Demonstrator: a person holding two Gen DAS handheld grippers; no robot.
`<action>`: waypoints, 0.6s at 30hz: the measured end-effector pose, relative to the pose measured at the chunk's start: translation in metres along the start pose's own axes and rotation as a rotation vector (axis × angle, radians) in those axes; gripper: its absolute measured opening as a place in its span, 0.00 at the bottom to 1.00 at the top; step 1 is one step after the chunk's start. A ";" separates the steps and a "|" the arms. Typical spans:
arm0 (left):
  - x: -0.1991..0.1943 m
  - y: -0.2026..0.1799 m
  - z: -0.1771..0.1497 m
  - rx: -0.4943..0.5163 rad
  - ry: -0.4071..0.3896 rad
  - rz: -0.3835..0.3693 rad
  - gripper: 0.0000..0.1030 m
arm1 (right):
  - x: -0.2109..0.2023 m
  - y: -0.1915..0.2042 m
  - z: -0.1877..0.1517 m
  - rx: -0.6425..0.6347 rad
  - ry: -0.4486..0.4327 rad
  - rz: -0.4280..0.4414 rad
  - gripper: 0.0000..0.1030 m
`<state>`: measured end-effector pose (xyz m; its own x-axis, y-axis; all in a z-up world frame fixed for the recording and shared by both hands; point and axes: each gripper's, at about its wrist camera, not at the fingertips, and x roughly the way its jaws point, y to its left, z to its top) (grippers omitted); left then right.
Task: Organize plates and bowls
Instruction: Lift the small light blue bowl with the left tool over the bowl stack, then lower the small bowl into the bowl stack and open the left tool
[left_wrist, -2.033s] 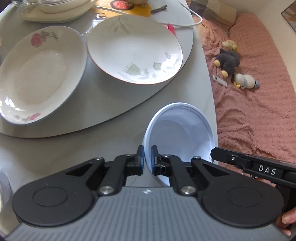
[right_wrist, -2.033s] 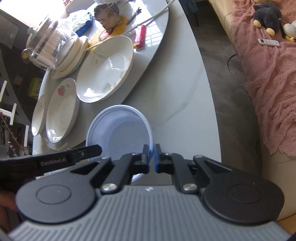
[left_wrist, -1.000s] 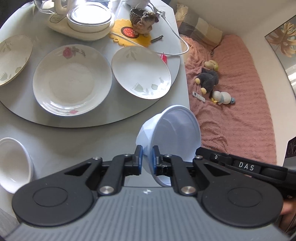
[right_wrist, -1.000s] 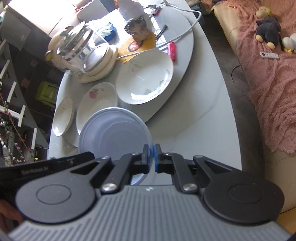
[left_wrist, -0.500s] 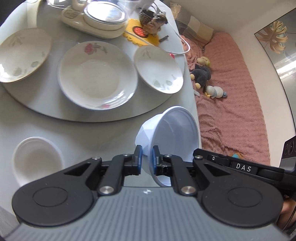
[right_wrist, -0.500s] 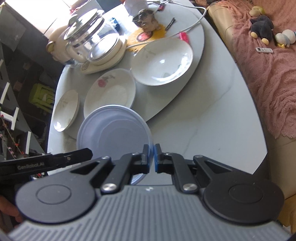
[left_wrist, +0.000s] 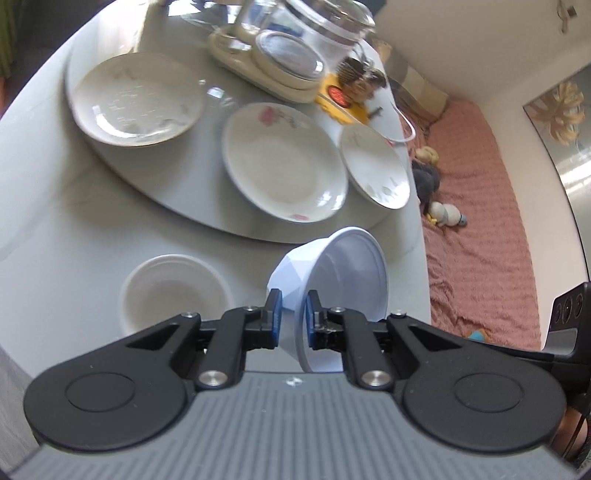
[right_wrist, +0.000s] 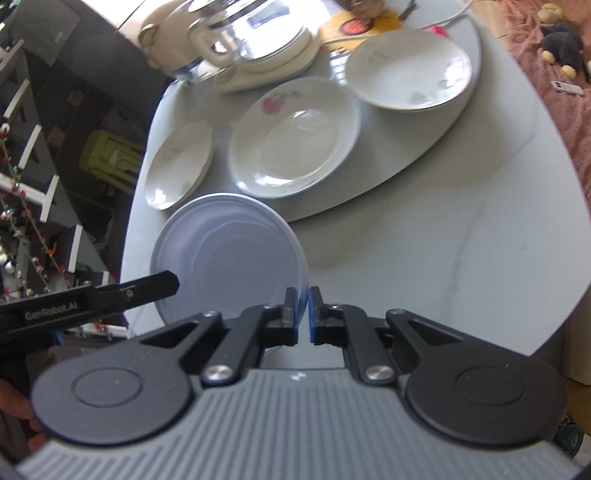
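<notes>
A white plastic bowl (left_wrist: 332, 273) hangs tilted above the grey table, held between both grippers. My left gripper (left_wrist: 291, 312) is shut on the near wall of the bowl, one pad inside and one outside. My right gripper (right_wrist: 303, 310) is shut on the thin rim of the same bowl (right_wrist: 229, 254). A second white bowl (left_wrist: 173, 291) stands upright on the table just left of the held one. On the grey turntable (left_wrist: 110, 177) lie three plates: a leaf-patterned one (left_wrist: 136, 99), a rose-patterned one (left_wrist: 280, 166) and a smaller leaf-patterned one (left_wrist: 373, 170).
A glass kettle on a cream base (left_wrist: 295, 48) and a yellow mat with a figurine (left_wrist: 351, 88) stand at the back of the turntable. A pink-covered sofa with soft toys (left_wrist: 480, 221) runs along the table's right edge. Dark shelving (right_wrist: 44, 129) is on the left.
Both grippers have carried the bowl sideways along the table's near edge. The second white bowl has slid from the left edge of the left wrist view to just beside the held bowl.
</notes>
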<state>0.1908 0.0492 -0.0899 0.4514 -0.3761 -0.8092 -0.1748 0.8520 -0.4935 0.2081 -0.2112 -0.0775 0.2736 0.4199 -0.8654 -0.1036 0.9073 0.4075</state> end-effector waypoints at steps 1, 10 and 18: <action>-0.004 0.009 -0.002 -0.010 -0.002 0.001 0.14 | 0.004 0.007 -0.003 -0.009 0.000 0.000 0.08; -0.015 0.085 -0.010 -0.099 0.017 -0.001 0.13 | 0.043 0.060 -0.022 -0.009 0.013 0.000 0.08; 0.011 0.126 -0.012 -0.100 0.081 0.006 0.13 | 0.073 0.076 -0.031 0.001 0.022 -0.028 0.08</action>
<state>0.1629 0.1483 -0.1647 0.3784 -0.4024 -0.8336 -0.2661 0.8153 -0.5143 0.1903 -0.1108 -0.1193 0.2554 0.3943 -0.8828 -0.0947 0.9189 0.3830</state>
